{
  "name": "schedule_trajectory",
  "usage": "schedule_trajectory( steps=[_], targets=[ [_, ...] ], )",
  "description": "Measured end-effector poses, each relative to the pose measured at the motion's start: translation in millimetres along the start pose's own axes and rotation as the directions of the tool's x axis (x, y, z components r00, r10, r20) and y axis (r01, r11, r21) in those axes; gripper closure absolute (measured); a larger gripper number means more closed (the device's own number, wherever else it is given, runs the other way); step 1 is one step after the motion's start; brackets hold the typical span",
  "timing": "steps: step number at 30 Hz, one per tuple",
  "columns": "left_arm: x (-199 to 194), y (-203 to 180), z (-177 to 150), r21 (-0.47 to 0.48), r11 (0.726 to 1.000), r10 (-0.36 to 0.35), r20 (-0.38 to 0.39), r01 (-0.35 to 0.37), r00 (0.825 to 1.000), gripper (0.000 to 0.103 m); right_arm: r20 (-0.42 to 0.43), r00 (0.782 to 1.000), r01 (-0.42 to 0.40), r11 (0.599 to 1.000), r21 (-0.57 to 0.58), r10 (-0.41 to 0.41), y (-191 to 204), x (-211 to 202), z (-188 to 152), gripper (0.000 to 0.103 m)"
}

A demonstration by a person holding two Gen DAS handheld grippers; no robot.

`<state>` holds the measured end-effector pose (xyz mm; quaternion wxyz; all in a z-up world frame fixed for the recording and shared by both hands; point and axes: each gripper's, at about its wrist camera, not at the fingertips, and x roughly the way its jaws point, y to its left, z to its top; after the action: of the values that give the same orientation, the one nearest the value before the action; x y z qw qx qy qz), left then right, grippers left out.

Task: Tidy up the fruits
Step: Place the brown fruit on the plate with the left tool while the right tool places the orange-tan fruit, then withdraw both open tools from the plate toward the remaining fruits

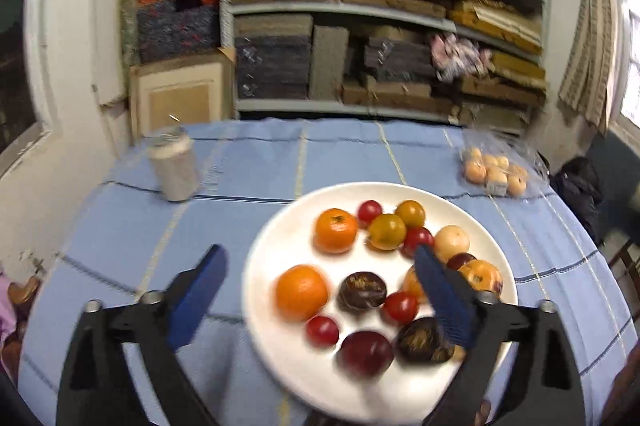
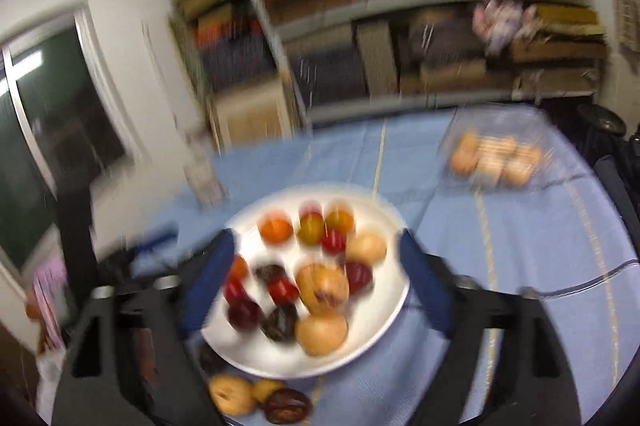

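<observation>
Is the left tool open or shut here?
Open. The left tool has its blue fingers spread wide above the white plate, nothing between them.

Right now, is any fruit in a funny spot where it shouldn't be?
Yes. A few fruits lie on the blue tablecloth just off the near rim of the white plate, while the rest sit on it. The view is blurry, so I can't tell what kinds they are. A clear bag of pale fruit sits apart too.

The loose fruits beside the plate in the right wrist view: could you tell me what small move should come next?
Probably lower the open right gripper toward the pale fruit lying on the tablecloth; it and a dark fruit sit off the white plate.
</observation>
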<state>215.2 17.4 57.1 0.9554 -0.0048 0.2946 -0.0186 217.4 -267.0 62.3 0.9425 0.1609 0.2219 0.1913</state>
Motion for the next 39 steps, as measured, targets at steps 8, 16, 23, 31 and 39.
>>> schedule_trajectory(
  steps=[8, 16, 23, 31, 39],
  targets=[
    [-42.8, 20.9, -79.8, -0.02, 0.995, 0.1, -0.093, -0.102, 0.991, 0.004, -0.106, 0.988, 0.107, 0.992, -0.072, -0.114, -0.3, -11.7, -78.0, 0.006],
    [-62.4, 14.8, -114.7, 0.002, 0.996, 0.093, -0.146, -0.094, 0.985, 0.004, -0.22, 0.954, 0.136, 0.948, -0.288, -0.203, 29.2, 0.1, -125.1, 0.006],
    [-66.0, 26.1, -116.1, -0.057, 0.994, 0.083, -0.151, -0.093, 0.985, 0.004, -0.294, 0.916, 0.171, 0.928, -0.33, -0.273, 22.7, 19.0, -140.7, 0.006],
    [-67.3, 25.1, -114.6, -0.06, 0.994, 0.076, -0.148, -0.086, 0.986, 0.004, -0.366, 0.895, 0.155, 0.947, -0.282, -0.255, 14.0, 47.0, -134.6, 0.006],
    [-67.8, 19.2, -115.2, -0.035, 0.996, 0.076, -0.146, -0.082, 0.986, 0.004, -0.306, 0.904, 0.248, 0.949, -0.194, -0.298, -20.3, 15.2, -119.8, 0.006]
  ],
)
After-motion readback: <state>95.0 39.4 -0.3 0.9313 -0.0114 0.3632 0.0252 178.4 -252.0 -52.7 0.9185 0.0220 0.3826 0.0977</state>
